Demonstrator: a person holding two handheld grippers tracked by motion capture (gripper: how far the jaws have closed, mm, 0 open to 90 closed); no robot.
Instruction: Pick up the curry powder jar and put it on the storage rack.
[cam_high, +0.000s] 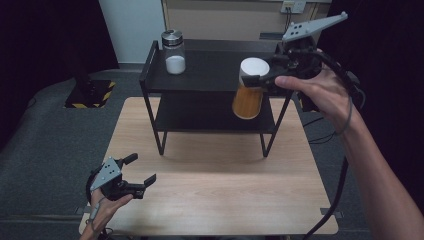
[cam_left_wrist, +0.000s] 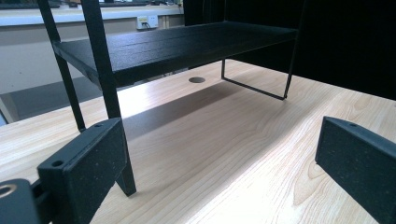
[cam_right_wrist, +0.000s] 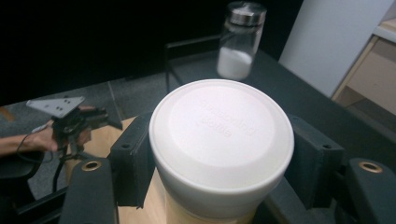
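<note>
Pale wood grain runs across the surface (cam_high: 210, 200), and on it we have a black two-tier shelf rack (cam_high: 150, 75), with grey carpet all round, a dark curtain to either side and a light wall with a socket behind. Up at the right, we see the right hand-held gripper (cam_high: 259, 80) clamped on the white lid of an amber bottle (cam_high: 247, 100), the bottle hanging in the air at the front edge of the rack's top shelf, clear of both tiers. On that top shelf, well to the left, stands a glass jar (cam_high: 174, 52) with a metal cap and white powder in its bottom. Down at the near left corner, the left hand-held gripper (cam_high: 137, 172) sits low over the surface, jaws wide apart, nothing between them. The right gripper view gives us raised lettering on the lid (cam_right_wrist: 222, 135), too soft to read. The left gripper view gives us a round hole (cam_left_wrist: 196, 80) in the wood beneath the rack.
</note>
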